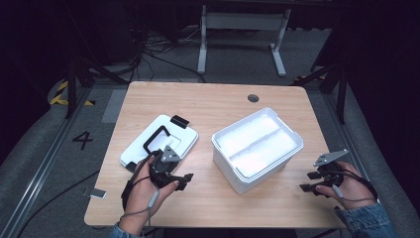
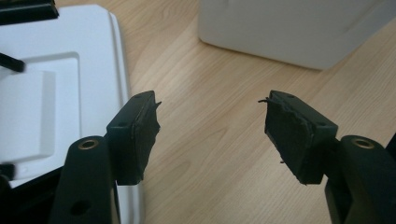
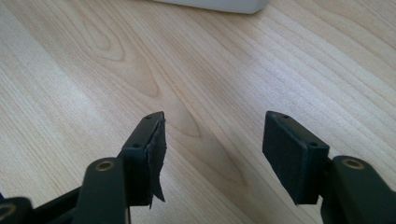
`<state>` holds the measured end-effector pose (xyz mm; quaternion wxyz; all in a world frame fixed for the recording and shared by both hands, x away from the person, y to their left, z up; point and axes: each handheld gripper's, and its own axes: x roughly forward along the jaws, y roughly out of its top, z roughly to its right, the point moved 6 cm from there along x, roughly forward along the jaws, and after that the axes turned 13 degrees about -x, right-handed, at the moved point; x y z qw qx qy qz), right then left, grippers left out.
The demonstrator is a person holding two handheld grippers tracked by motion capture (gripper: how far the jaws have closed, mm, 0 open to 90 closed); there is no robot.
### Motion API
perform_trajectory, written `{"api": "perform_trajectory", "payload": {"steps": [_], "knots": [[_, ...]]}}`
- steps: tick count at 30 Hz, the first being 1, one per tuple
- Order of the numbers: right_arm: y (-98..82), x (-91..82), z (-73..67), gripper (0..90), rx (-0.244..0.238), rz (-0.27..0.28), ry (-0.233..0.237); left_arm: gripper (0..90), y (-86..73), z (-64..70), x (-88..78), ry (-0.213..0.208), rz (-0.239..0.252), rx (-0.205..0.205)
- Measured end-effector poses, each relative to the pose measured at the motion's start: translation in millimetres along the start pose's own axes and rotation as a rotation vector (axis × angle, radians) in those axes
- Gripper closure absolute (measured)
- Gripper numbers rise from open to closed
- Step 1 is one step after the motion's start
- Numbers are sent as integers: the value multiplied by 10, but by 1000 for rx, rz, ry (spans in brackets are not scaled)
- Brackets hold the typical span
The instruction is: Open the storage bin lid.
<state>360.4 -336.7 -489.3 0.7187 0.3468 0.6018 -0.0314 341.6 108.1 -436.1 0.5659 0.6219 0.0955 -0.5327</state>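
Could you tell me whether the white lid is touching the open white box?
Apart. The high view shows bare table between the lid and the box.

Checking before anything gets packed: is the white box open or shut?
Open. The white box shows its divided interior from above, with nothing seen inside, and its lid lies flat on the table beside it, black handle up.

black numeral "4" [image 1: 82,140] on the grey floor [image 1: 44,148]

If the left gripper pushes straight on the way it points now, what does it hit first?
Probably the white box: the left gripper, jaws open over bare table, faces its side wall. The lid lies off to one side.
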Motion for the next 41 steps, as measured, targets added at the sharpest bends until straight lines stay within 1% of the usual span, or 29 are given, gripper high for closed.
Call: {"api": "perform_trajectory", "payload": {"steps": [2, 3, 4, 5, 6, 8, 9, 10, 11, 12, 15, 16, 18, 19, 22, 23, 24, 25, 27, 28, 31, 32, 33, 35, 36, 37, 38, 41], "knots": [[-3, 2, 3, 405, 2, 1, 1, 353, -22, 1, 32, -1, -5, -8], [-6, 3, 6, 405, 2, 1, 1, 353, -62, -3, 83, -3, -27, -6], [-6, 3, 6, 405, 2, 1, 1, 353, -62, -3, 83, -3, -27, -6], [-7, 3, 7, 405, 3, 2, 1, 353, -82, -9, 122, 5, -25, -4], [-11, 3, 9, 405, 3, 2, 1, 353, -94, -19, 143, 11, -34, 8], [-19, 7, 8, 405, 5, 1, -2, 353, -123, -19, 212, 9, -32, 1], [-31, 12, 3, 405, 7, 0, 2, 352, -136, -25, 237, 4, -47, 13], [-31, 12, 3, 405, 7, 0, 2, 352, -150, -14, 278, 4, -42, 3], [-37, 18, 1, 405, 6, -2, 3, 350, -161, -16, 301, 7, -58, 14], [-41, 24, 1, 405, 5, -4, 5, 350, -175, -7, 332, 3, -66, 13], [-45, 44, 5, 405, 6, -7, 9, 345, -201, 18, 412, -2, -77, 21], [-47, 50, 4, 405, 7, -8, 10, 341, -205, 19, 427, -1, -79, 30], [-51, 59, 3, 405, 8, -10, 13, 336, -220, 32, 468, 5, -80, 29], [-54, 64, 5, 405, 7, -11, 12, 335, -228, 42, 490, 3, -78, 22], [-62, 77, 8, 405, 7, -16, 14, 328, -249, 45, 554, 8, -82, 29], [-64, 84, 11, 405, 6, -17, 13, 326, -256, 45, 571, 2, -88, 33], [-64, 89, 10, 405, 8, -19, 13, 322, -270, 50, 596, 4, -88, 28], [-63, 99, 9, 405, 5, -18, 13, 320, -277, 52, 607, -1, -97, 31], [-63, 106, 7, 405, 4, -21, 16, 320, -282, 52, 617, -1, -98, 35], [-64, 113, 4, 405, 3, -23, 18, 319, -287, 61, 630, -3, -94, 27], [-68, 124, 4, 405, 3, -24, 20, 316, -299, 66, 665, 1, -84, 25], [-69, 125, 6, 405, 3, -24, 20, 316, -307, 59, 673, -1, -93, 37], [-70, 126, 8, 405, 3, -25, 19, 316, -321, 58, 693, 6, -90, 33], [-73, 127, 10, 405, 3, -24, 19, 316, -342, 52, 711, 17, -98, 32], [-75, 128, 11, 405, 2, -24, 19, 315, -346, 49, 707, 14, -111, 40], [-77, 127, 13, 405, 1, -24, 18, 316, -342, 51, 712, 16, -103, 44], [-77, 127, 15, 405, 1, -23, 16, 315, -342, 67, 710, 11, -100, 33], [-76, 124, 15, 405, 1, -23, 15, 314, -332, 73, 712, 6, -96, 40]]}}
